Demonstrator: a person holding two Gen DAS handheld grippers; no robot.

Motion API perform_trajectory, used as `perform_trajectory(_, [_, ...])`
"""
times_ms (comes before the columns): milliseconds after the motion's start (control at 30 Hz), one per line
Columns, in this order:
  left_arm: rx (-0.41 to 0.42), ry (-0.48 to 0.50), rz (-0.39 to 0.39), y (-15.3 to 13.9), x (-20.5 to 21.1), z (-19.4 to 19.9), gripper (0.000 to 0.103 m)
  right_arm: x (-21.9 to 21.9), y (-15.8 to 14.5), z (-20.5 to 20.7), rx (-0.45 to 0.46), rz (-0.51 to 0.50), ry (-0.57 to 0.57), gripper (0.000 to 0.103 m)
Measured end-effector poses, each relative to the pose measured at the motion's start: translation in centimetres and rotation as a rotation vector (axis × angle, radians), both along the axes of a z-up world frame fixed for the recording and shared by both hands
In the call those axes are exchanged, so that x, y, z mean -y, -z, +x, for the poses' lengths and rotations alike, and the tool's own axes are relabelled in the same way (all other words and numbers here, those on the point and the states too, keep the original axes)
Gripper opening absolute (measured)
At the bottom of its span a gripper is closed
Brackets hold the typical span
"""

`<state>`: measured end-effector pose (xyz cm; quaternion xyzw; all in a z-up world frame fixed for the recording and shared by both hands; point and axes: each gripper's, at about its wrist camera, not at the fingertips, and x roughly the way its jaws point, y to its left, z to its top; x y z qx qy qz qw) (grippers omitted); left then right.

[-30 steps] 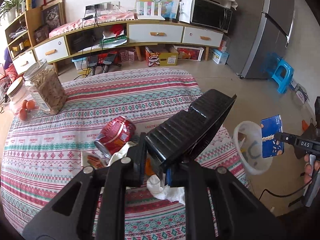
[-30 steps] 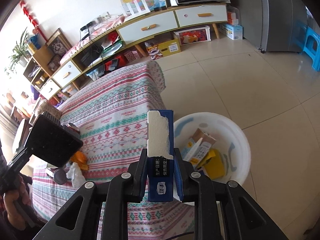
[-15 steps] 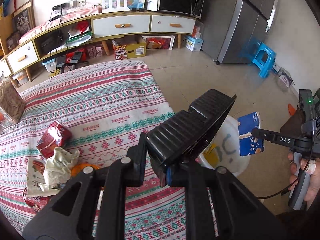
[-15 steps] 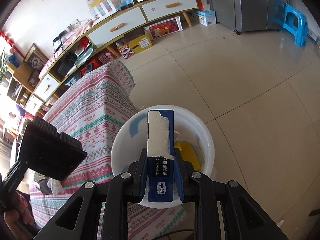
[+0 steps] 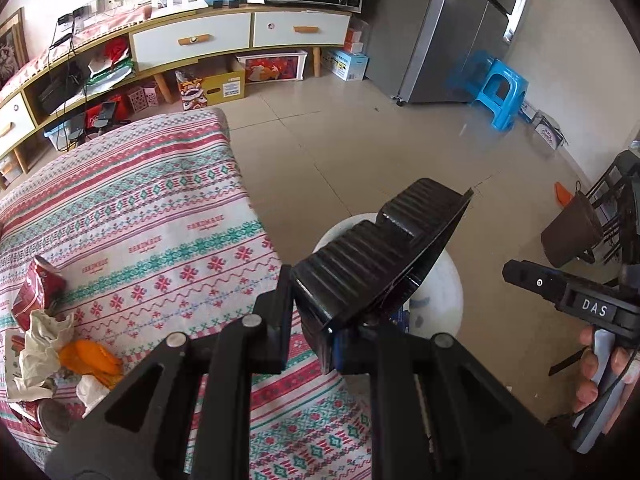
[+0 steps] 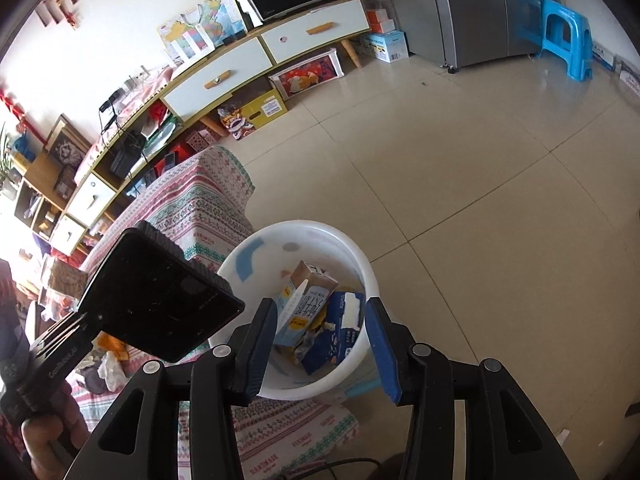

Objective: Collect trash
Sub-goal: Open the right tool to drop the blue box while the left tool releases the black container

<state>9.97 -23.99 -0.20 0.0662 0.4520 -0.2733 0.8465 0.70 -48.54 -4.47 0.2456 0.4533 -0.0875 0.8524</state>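
Note:
My left gripper (image 5: pixel 320 332) is shut on a black ribbed plastic tray (image 5: pixel 376 252) and holds it above the white bin (image 5: pixel 440 292) beside the table. The tray also shows in the right wrist view (image 6: pixel 160 296). My right gripper (image 6: pixel 320 332) is open and empty above the white bin (image 6: pixel 352 360). A dark blue carton (image 6: pixel 336 332) lies in the bin among other cartons (image 6: pixel 304 300). A crushed red can (image 5: pixel 36 292), crumpled tissue (image 5: pixel 40 344) and orange peel (image 5: pixel 92 360) lie on the patterned tablecloth (image 5: pixel 160 220).
A long low cabinet (image 5: pixel 200 40) with a microwave stands along the far wall. A grey fridge (image 5: pixel 460 28) and a blue stool (image 5: pixel 500 92) are at the far right. A dark chair (image 5: pixel 580 232) stands near the right gripper (image 5: pixel 560 292).
My right gripper has opened and the dark blue carton has dropped into the bin. My left gripper has carried the black tray right, over the bin.

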Motion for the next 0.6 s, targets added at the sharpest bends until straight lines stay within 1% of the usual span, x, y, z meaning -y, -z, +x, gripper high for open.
perform_trajectory(133, [-0.006,0.030,0.011,0.6,2.2,-0.2,0.017,1.1,0.1,-1.2,0.001,0.015,0.028,0.048])
perform_trajectory(300, [-0.005,0.058,0.011,1.0,3.6,0.3,0.018,1.7,-0.1,-2.2,0.006,0.017,0.041,0.048])
perform_trajectory(333, [-0.006,0.055,0.021,1.2,3.7,0.5,0.020,1.7,-0.2,-2.3,0.007,0.016,0.040,0.048])
perform_trajectory(400, [-0.007,0.029,0.054,1.3,3.7,0.7,0.040,1.6,-0.2,-2.3,0.009,0.013,0.039,0.049])
perform_trajectory(433, [0.001,0.008,0.065,1.3,3.5,0.6,0.061,1.6,-0.2,-2.4,0.010,0.013,0.039,0.049])
perform_trajectory(467, [0.013,-0.010,0.063,1.1,3.2,0.5,0.075,1.5,-0.2,-2.3,0.011,0.013,0.038,0.049])
perform_trajectory(533, [0.027,-0.026,0.059,0.9,2.5,0.2,0.079,1.3,-0.4,-2.1,0.015,0.013,0.034,0.050])
perform_trajectory(600, [0.024,-0.031,0.080,0.8,2.0,0.2,0.079,1.0,-0.4,-2.0,0.017,0.011,0.029,0.051])
